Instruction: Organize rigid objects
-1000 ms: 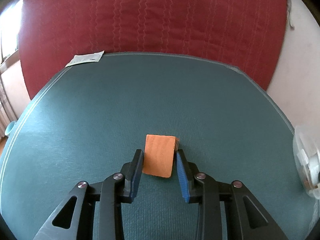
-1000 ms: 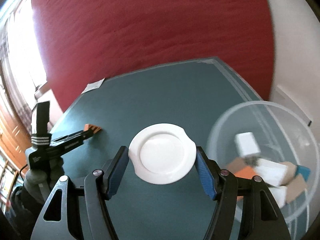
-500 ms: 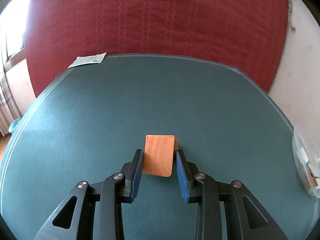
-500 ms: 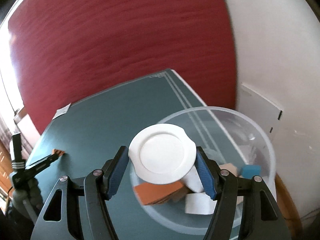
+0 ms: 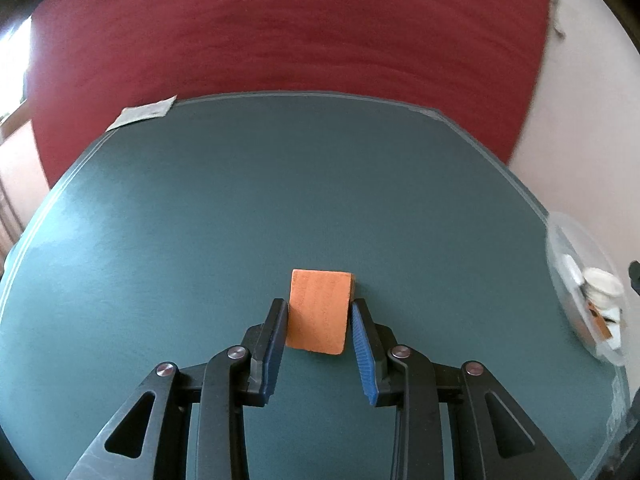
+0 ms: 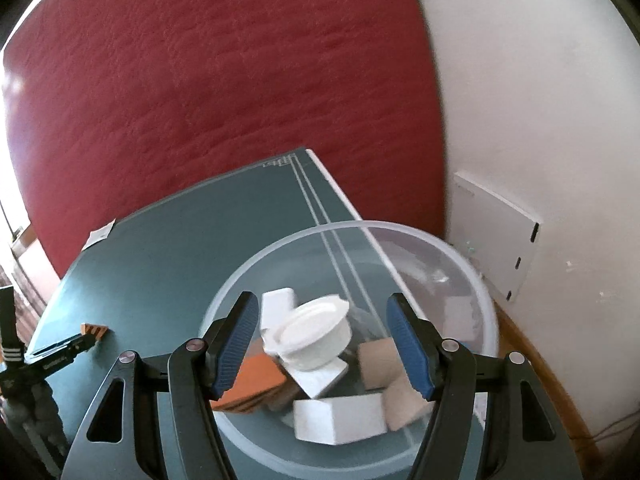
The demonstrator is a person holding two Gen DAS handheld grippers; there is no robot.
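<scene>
Left gripper (image 5: 319, 326): pinched the orange block (image 5: 319, 312), near the table's (image 5: 240, 208) middle.
Right gripper (image 6: 320, 344): jaws spread, nothing between the pads, above the clear bowl (image 6: 486, 300).
Bowl: at the table's right edge, holding a white lidded cup (image 6: 316, 336) and blocks.
Free room: bare green surface out to the far edge.

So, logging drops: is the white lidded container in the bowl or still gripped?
In the bowl. The white lidded container lies tilted on blocks inside the clear bowl, clear of the right gripper's open fingers.
</scene>
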